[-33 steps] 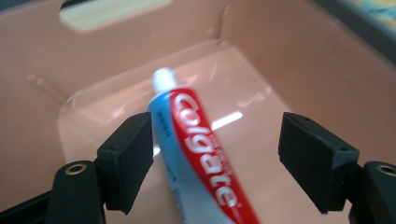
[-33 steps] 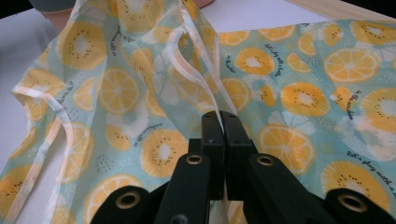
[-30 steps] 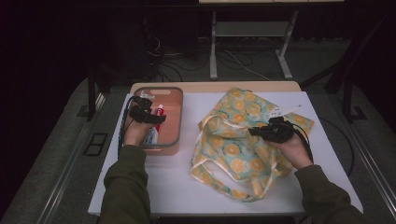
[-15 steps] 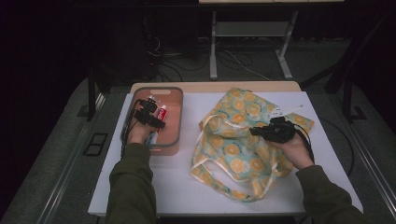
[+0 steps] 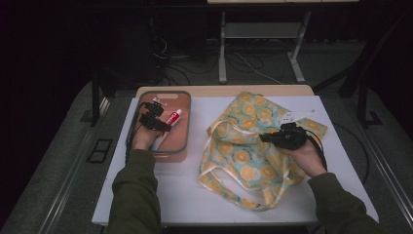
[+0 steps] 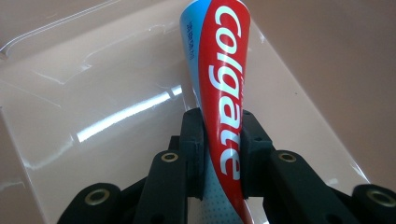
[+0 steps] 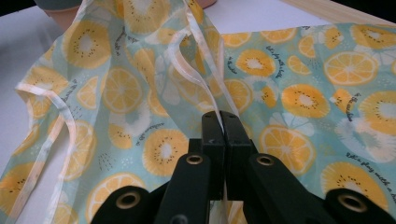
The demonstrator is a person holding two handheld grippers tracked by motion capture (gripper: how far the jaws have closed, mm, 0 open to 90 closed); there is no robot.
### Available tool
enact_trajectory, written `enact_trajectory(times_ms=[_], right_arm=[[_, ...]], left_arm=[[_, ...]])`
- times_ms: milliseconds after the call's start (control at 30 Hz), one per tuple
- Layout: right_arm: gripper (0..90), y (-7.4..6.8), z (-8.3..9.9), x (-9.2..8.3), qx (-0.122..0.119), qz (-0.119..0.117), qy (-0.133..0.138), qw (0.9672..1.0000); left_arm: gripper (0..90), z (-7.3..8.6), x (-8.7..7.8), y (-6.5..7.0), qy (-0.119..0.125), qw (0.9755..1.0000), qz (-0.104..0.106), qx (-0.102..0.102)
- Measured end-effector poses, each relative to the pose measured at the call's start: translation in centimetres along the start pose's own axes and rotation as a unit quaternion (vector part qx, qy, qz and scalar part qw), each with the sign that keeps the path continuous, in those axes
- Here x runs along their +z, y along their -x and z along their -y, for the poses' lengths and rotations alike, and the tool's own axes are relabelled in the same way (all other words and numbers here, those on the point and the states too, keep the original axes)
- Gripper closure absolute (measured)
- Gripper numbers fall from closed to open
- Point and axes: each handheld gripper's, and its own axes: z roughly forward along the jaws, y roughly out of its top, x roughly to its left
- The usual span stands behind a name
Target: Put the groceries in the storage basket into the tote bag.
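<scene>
A red, white and blue toothpaste tube [image 6: 219, 88] lies in the pink tray [image 5: 181, 146] at the table's left. My left gripper [image 6: 223, 149] has just been closing, and both pads now press on the tube's flat end. In the high view that gripper [image 5: 163, 124] sits over the tray with the tube [image 5: 172, 117] pointing away from it. A fruit-print cloth bag [image 5: 243, 151] is spread over the table's right half. My right gripper [image 7: 220, 122] is shut on the bag's white-trimmed edge [image 7: 205, 88]; it shows in the high view [image 5: 267, 138] over the bag.
The white table top [image 5: 195, 195] has free room in front of the tray and bag. A wooden strip [image 5: 224, 90] runs along the far edge. A small white tag [image 5: 292, 116] lies by the bag's far right corner. Cables and a metal stand [image 5: 258, 44] lie on the floor beyond.
The left gripper's jaws have closed onto the toothpaste tube in the tray. Both hands have stayed in place, and the bag has not shifted.
</scene>
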Motion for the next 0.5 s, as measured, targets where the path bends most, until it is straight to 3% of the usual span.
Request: enact_trajectory(times_ms=[133, 267, 500], right_arm=[[89.4, 0.2, 0.0, -0.1, 0.002, 0.002, 0.003, 1.0000], [89.4, 0.2, 0.0, -0.2, 0.004, 0.003, 0.004, 1.0000], [89.4, 0.1, 0.0, 0.0, 0.001, 0.003, 0.001, 1.0000]], left_arm=[[75.2, -0.2, -0.9, -0.2, 0.027, 0.9996, 0.008, 0.002], [75.5, -1.2, -2.9, -0.1, 0.050, 0.9985, 0.005, 0.021], [75.8, -2.7, -6.5, 1.0, 0.097, 0.9936, 0.028, 0.049]])
